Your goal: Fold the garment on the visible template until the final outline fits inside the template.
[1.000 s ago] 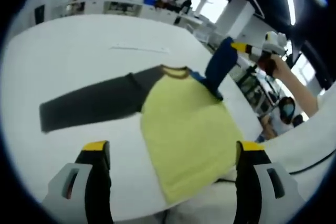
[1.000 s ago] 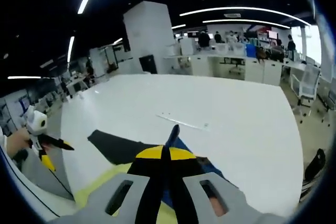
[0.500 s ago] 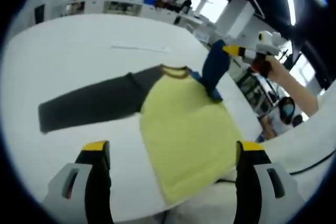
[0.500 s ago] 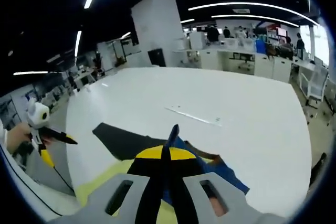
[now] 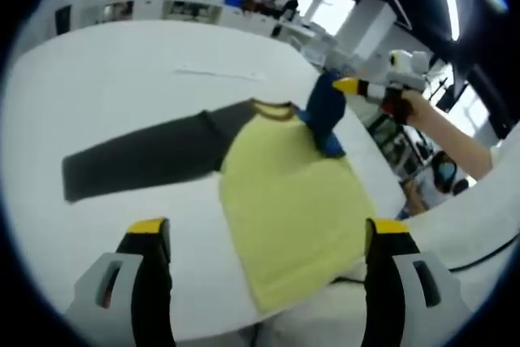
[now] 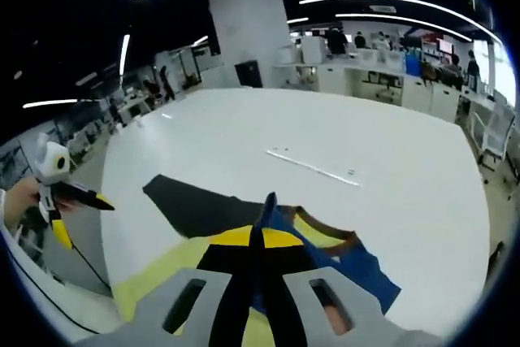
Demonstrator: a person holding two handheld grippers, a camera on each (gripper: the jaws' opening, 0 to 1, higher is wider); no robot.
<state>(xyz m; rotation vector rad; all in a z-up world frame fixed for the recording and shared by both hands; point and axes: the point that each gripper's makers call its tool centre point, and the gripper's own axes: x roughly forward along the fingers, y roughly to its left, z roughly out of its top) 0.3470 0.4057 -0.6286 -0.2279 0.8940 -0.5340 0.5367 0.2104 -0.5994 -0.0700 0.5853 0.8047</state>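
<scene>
Right gripper (image 6: 253,237) pinching blue sleeve (image 5: 325,111), lifted at two o'clock of yellow garment (image 5: 284,209). Left gripper (image 5: 264,237) spread, hovering low. No readable writing.

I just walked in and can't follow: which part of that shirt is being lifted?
On the white table lies a shirt with a yellow body. One sleeve, dark grey, lies flat to one side. The lifted one is the blue sleeve by the collar, pinched in the right gripper.
</scene>
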